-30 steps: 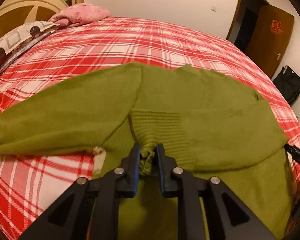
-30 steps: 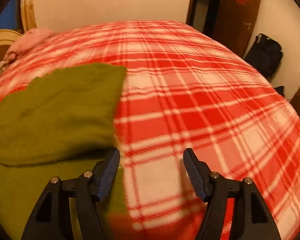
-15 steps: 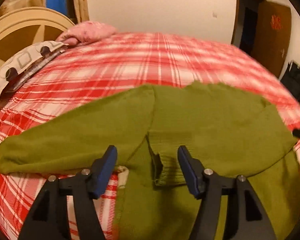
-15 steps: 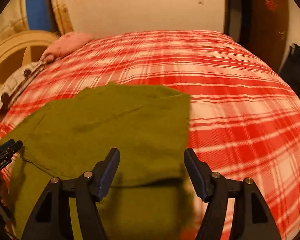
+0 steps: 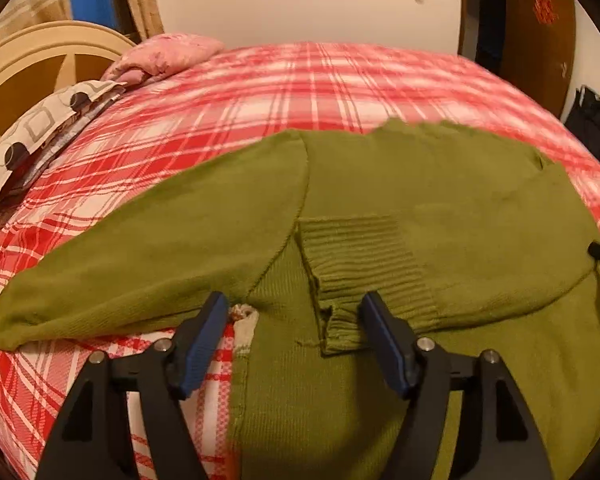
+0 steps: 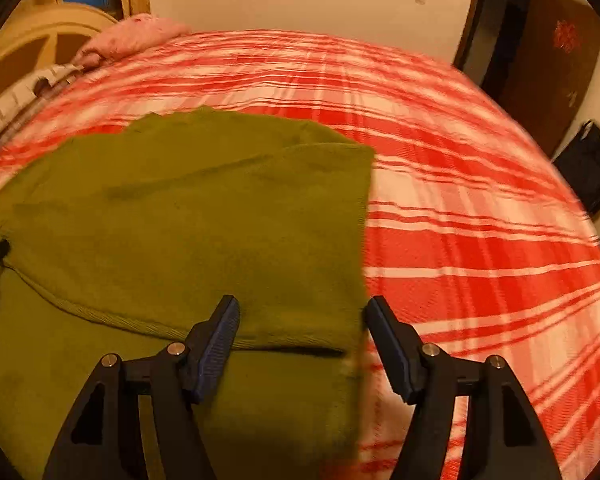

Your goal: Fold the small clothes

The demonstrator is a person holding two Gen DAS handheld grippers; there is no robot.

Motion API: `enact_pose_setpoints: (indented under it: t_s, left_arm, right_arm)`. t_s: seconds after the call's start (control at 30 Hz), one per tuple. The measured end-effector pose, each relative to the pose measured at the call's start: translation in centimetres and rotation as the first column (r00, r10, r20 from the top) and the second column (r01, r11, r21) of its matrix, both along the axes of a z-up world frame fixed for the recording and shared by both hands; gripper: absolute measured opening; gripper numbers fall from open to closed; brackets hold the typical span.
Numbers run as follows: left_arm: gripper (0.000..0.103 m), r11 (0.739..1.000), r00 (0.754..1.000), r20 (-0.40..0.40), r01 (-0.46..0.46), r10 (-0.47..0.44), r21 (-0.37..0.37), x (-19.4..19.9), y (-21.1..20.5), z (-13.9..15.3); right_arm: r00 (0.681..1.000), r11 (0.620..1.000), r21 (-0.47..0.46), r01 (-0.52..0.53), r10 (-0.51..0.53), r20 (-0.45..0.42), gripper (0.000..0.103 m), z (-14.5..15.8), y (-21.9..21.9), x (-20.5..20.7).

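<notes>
An olive green knit sweater (image 5: 380, 208) lies flat on the red plaid bed. One sleeve is folded across the body, its ribbed cuff (image 5: 364, 264) just ahead of my left gripper (image 5: 292, 320), which is open and empty above it. The other sleeve (image 5: 148, 248) stretches out to the left. In the right wrist view the sweater (image 6: 188, 216) shows its folded right side; my right gripper (image 6: 300, 320) is open and empty over that folded edge. The tip of the other gripper shows at each view's edge.
The red and white plaid bedcover (image 5: 284, 88) spreads around the sweater. A patterned pillow (image 5: 40, 136) and a pink pillow (image 5: 168, 52) lie at the far left by the headboard. A wooden door (image 5: 540, 32) and a black bag (image 5: 592, 124) are at the right.
My left gripper has opened and let go of the ribbed cuff, leaving it on the sweater body. My right gripper has swung left from bare bed to over the sweater's folded side.
</notes>
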State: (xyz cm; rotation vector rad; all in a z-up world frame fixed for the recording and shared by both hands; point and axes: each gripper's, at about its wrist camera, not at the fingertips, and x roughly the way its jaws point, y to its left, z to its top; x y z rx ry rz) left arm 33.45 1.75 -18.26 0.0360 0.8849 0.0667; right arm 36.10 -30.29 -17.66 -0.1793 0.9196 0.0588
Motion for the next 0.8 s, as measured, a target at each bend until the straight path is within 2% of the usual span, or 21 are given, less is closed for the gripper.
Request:
enact_pose_setpoints:
  t_s: [0.07,0.17,0.23,0.3,0.33,0.43,0.47,0.5,0.53,0.57,0.6,0.63,0.7,0.8]
  left_arm:
    - [0.079,1.000,1.000,0.001,-0.003,0.003,-0.011,0.0,0.1,-0.4]
    - [0.082,0.998,1.000,-0.004,-0.014,0.014,-0.054,-0.2,0.7,-0.4]
    - [0.082,0.997,1.000,-0.009,-0.009,0.008,-0.076,-0.6,1.0,-0.3]
    - [0.082,0.994,1.000,0.000,-0.018,0.018,-0.108,-1.5,1.5,0.2]
    - [0.082,0.992,1.000,0.018,-0.008,0.010,-0.128,-2.2,1.7,0.6]
    - [0.084,0.996,0.999,0.046,0.022,-0.018,-0.086,-4.2,1.3,0.4]
    - [0.084,0.996,0.999,0.041,0.036,-0.033,-0.078,-4.4,1.2,0.2]
    - [0.084,0.997,0.999,0.030,0.047,-0.045,-0.067,-4.6,1.0,-0.1]
    - [0.084,0.997,0.999,0.024,0.050,-0.049,-0.062,-4.8,0.8,-0.2]
    - [0.084,0.997,0.998,0.027,0.052,-0.050,-0.064,-4.9,0.7,0.0]
    - [0.084,0.996,0.998,0.034,0.054,-0.052,-0.067,-5.0,0.6,0.2]
    - [0.084,0.996,0.998,0.036,0.054,-0.052,-0.068,-5.1,0.5,0.4]
    - [0.084,0.995,0.998,0.033,0.061,-0.059,-0.074,-5.3,0.3,0.6]
    - [0.087,0.994,0.995,0.021,0.097,-0.096,-0.054,-6.4,-0.3,0.8]
  right_arm:
    - [1.000,0.999,0.036,0.004,-0.003,-0.015,0.067,-0.5,-0.6,-0.2]
    - [0.997,0.987,0.153,0.049,-0.041,-0.058,0.067,-0.3,-2.3,0.0]
    - [0.997,0.984,0.167,0.055,-0.046,-0.056,0.067,0.2,-2.4,-0.7]
    - [0.999,0.988,0.151,0.039,-0.034,-0.033,0.067,1.1,-2.2,-2.5]
    - [0.999,0.983,0.179,0.034,-0.030,-0.026,0.067,1.6,-2.6,-4.0]
    - [0.999,0.978,0.206,0.028,-0.018,-0.050,0.065,1.5,-3.4,-8.1]
    - [0.997,0.980,0.200,0.021,-0.006,-0.075,0.061,0.9,-3.4,-9.1]
    - [0.995,0.982,0.185,0.032,-0.014,-0.099,0.045,0.3,-3.5,-9.9]
    - [0.993,0.984,0.174,0.045,-0.025,-0.113,0.037,-0.2,-3.6,-10.6]
    - [0.995,0.984,0.172,0.043,-0.026,-0.101,0.034,-0.3,-3.8,-11.7]
    - [0.996,0.987,0.156,0.031,-0.017,-0.088,0.024,-0.2,-3.7,-12.4]
    - [0.997,0.991,0.131,0.031,-0.021,-0.079,0.018,-0.2,-3.7,-12.9]
    - [0.995,0.993,0.097,0.062,-0.055,-0.078,0.018,-0.2,-4.3,-13.4]
    - [0.992,0.989,0.124,0.074,-0.060,-0.111,0.018,-0.4,-5.4,-13.3]
